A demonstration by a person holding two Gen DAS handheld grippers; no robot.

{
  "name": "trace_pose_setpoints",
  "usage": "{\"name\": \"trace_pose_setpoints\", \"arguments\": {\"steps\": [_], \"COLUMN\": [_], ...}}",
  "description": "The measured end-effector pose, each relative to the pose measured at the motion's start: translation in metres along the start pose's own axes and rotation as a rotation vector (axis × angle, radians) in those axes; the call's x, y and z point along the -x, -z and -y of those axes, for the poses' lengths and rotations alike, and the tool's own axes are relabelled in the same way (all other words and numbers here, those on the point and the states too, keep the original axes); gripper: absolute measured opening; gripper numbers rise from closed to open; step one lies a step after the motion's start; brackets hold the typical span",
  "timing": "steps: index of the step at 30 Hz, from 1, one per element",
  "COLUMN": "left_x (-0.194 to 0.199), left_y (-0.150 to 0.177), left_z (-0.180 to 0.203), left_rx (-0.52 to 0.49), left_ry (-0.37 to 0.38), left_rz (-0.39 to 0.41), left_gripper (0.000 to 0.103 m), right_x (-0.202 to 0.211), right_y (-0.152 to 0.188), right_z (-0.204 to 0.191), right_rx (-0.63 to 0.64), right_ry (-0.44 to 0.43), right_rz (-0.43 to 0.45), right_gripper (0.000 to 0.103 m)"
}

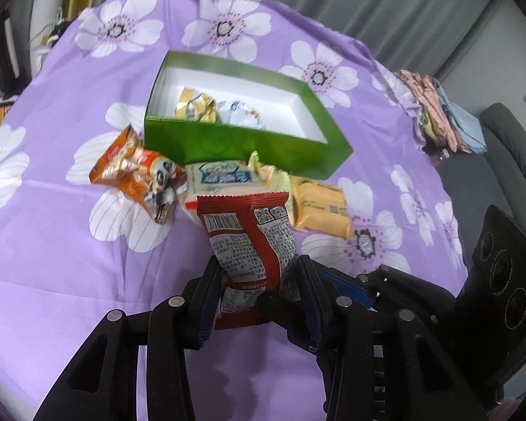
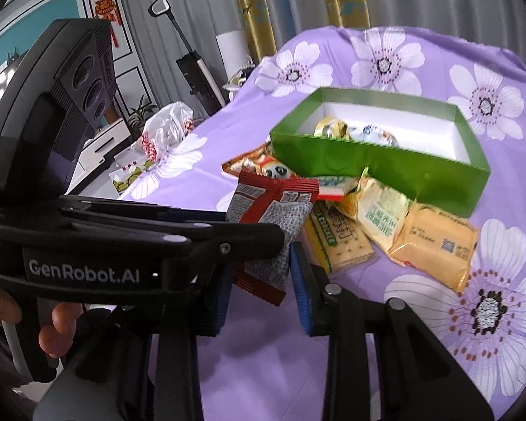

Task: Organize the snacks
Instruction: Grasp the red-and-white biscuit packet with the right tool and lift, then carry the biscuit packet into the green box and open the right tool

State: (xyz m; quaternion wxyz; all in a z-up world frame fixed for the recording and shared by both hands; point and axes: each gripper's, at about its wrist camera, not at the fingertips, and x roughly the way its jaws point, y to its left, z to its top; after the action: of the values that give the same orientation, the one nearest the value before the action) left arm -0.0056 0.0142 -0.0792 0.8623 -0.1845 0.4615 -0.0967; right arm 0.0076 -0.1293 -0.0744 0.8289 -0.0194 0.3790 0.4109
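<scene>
In the left wrist view, the left gripper (image 1: 259, 280) clamps a red and white foil snack packet (image 1: 250, 242), its black fingers (image 1: 207, 294) pressed on both sides of the packet's lower half. The packet stands upright above a purple bedsheet printed with white flowers (image 1: 70, 263). Beyond it sits an open green cardboard box with a white inside (image 1: 228, 144), holding a gold wrapped snack (image 1: 196, 105) and a white wrapped snack (image 1: 242, 110). Against the box's near wall lie an orange panda-print packet (image 1: 140, 175), a pale blue-and-white cracker pack (image 1: 224, 179) and a yellow-orange biscuit pack (image 1: 321, 210). The right gripper's black body (image 1: 498, 273) shows at the right edge.

In the right wrist view, the right gripper (image 2: 259, 280) has blue-padded fingers (image 2: 303, 291) set narrow, with the red packet (image 2: 273, 224) hanging between them; whether the pads press it I cannot tell. The left gripper crosses from the left, closed on the same packet. A person's fingers (image 2: 58, 329) wrap its handle. The green box (image 2: 378, 161) lies beyond, with the yellow-orange pack (image 2: 435, 245) and a pale green packet (image 2: 382, 217) in front.
</scene>
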Motion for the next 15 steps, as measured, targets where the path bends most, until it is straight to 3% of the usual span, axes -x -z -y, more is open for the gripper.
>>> {"name": "trace_pose_setpoints", "arguments": {"steps": [15], "left_x": [0.012], "left_y": [-0.029], "left_z": [0.042], "left_rx": [-0.113], "left_ry": [0.009], "left_rz": [0.068], "left_gripper": [0.043], "right_x": [0.033], "right_y": [-0.018], "right_z": [0.015], "right_rx": [0.001], "right_ry": [0.071], "right_rz": [0.108], "right_gripper": [0.032]}}
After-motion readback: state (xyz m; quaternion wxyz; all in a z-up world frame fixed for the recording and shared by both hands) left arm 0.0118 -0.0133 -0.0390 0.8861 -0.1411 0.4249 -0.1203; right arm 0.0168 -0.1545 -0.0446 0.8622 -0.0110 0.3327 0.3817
